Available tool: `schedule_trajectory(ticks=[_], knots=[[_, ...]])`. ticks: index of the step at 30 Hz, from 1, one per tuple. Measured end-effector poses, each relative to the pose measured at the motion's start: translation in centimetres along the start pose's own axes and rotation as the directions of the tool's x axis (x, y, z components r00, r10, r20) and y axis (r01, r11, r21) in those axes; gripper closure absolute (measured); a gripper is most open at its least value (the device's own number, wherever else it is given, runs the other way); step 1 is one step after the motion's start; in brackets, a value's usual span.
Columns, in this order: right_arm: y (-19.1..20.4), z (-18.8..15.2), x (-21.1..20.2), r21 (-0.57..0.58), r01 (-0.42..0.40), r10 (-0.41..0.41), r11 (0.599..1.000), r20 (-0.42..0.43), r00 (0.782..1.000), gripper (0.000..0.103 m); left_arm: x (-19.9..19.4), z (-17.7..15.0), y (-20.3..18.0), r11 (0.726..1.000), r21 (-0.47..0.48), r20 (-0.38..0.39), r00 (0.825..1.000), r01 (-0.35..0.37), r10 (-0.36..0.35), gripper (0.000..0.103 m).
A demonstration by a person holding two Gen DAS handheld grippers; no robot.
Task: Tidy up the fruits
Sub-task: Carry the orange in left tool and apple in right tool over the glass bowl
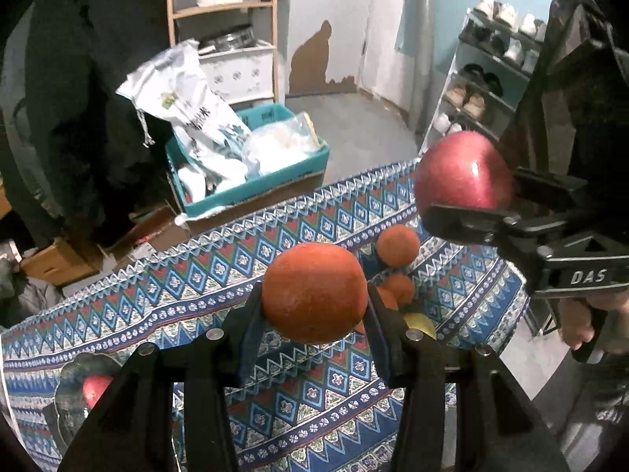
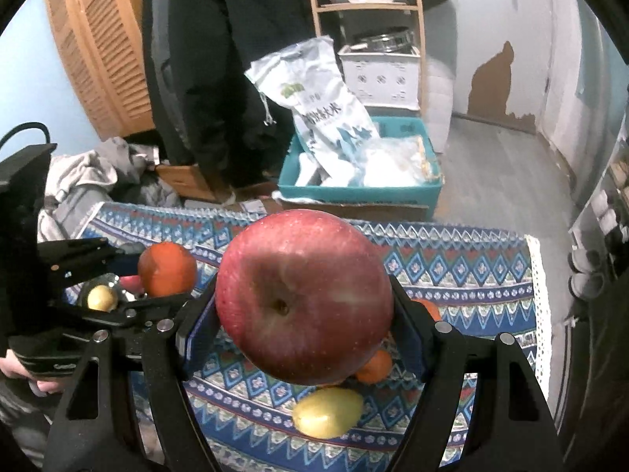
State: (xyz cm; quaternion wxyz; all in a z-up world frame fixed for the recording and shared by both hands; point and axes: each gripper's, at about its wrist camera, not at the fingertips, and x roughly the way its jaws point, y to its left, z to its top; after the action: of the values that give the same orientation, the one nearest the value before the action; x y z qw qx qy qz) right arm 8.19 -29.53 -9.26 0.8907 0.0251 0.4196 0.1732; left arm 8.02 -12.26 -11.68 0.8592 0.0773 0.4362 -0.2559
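Note:
My left gripper (image 1: 314, 303) is shut on an orange (image 1: 314, 291) and holds it above the patterned tablecloth (image 1: 196, 287). My right gripper (image 2: 304, 306) is shut on a big red apple (image 2: 302, 299), also held in the air; it shows at the right of the left wrist view (image 1: 464, 171). On the cloth lie more oranges (image 1: 398, 244), (image 2: 373, 365) and a yellow lemon (image 2: 326, 413). A dark plate (image 1: 74, 385) at the left holds a red apple (image 1: 94, 387); the right wrist view shows a lemon (image 2: 101, 298) on it too.
Beyond the table's far edge stands a teal crate (image 2: 354, 192) with white bags on a cardboard box. A wooden shelf (image 1: 220, 8), a shoe rack (image 1: 483, 78) and hanging dark coats (image 2: 220, 59) surround the table. Clothes lie heaped on the left (image 2: 90, 181).

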Motion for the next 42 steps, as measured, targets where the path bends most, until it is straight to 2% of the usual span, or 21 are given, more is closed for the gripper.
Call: schedule_trajectory(ticks=[11, 17, 31, 42], knots=[[4.1, 1.7, -1.4, -0.053, -0.056, 0.058, 0.997, 0.041, 0.997, 0.026, -4.3, -0.4, 1.9, 0.999, -0.052, 0.065, 0.998, -0.007, 0.011, 0.055], [6.6, 2.7, -1.5, -0.088, -0.083, 0.088, 0.993, 0.052, 0.995, 0.026, -6.0, -1.2, 3.8, 0.995, -0.089, 0.101, 0.994, -0.035, 0.044, 0.055], [12.3, 3.9, 1.7, -0.147, -0.160, 0.164, 0.976, 0.012, 0.986, 0.026, -7.9, -4.5, 9.3, 0.975, -0.202, 0.083, 0.990, -0.096, 0.114, 0.055], [17.0, 3.8, 5.6, -0.167, -0.238, 0.229, 0.957, -0.073, 0.971, 0.026, -8.9, -8.2, 14.4, 0.940, -0.307, 0.042, 0.985, -0.149, 0.170, 0.055]])
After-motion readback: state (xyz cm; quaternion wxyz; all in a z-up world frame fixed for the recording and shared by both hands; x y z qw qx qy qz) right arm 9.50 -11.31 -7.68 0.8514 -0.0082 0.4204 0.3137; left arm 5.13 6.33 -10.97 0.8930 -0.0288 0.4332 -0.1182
